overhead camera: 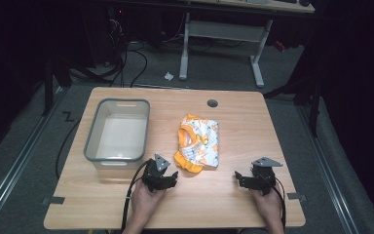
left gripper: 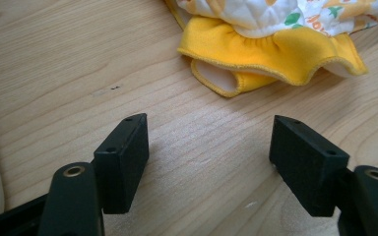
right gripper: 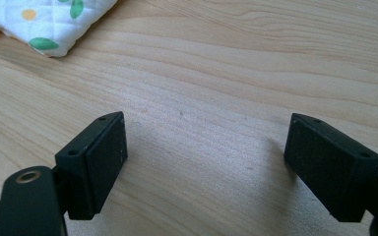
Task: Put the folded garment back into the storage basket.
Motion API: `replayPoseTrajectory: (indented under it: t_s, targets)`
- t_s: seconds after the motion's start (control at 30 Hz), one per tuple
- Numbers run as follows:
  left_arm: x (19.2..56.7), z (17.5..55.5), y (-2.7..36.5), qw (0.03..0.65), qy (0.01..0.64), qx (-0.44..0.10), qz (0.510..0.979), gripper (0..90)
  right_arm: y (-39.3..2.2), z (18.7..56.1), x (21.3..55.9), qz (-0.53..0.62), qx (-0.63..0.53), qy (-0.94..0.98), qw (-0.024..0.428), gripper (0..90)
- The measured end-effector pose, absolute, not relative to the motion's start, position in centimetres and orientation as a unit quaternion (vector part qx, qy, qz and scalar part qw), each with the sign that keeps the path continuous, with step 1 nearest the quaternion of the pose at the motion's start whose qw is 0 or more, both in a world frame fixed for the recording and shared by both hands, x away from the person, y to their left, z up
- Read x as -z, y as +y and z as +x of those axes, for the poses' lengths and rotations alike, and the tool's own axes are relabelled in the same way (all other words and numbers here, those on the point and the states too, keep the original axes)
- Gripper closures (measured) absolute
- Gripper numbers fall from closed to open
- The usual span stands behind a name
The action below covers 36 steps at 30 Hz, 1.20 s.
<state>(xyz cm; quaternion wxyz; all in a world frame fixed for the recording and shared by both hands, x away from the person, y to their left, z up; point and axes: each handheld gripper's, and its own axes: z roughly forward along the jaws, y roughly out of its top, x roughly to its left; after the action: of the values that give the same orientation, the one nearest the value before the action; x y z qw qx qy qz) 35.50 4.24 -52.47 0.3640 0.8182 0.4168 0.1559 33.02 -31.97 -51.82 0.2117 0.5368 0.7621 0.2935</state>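
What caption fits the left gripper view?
Open left gripper low over the table, facing the folded garment's yellow ruffled edge.

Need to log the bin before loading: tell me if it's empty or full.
Empty. In the high view the bin shows a bare pale floor; the garment lies beside it on the table.

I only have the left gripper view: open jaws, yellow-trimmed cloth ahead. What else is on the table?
Observer: A grey bin stands to the left of the folded garment, apart from it and holding nothing.
Operator: Where's the other gripper?
Observer: The right gripper sits low near the table's front edge, right of the garment, with bare wood between them.
Operator: Is it holding anything?
Observer: No. In the right gripper view its jaws stand wide open over bare wood, and the garment's white quilted corner lies beyond them.
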Motion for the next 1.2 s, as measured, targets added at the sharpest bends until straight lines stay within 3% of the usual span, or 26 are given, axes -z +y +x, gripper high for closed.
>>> replayPoseTrajectory:
  t_s: [1.2]
  targets:
    - [52.39,35.41,4.07,0.363,0.422,-0.148,0.817,27.2,-31.98,33.03,51.83,0.536,-0.294,0.762,0.213,16.5]
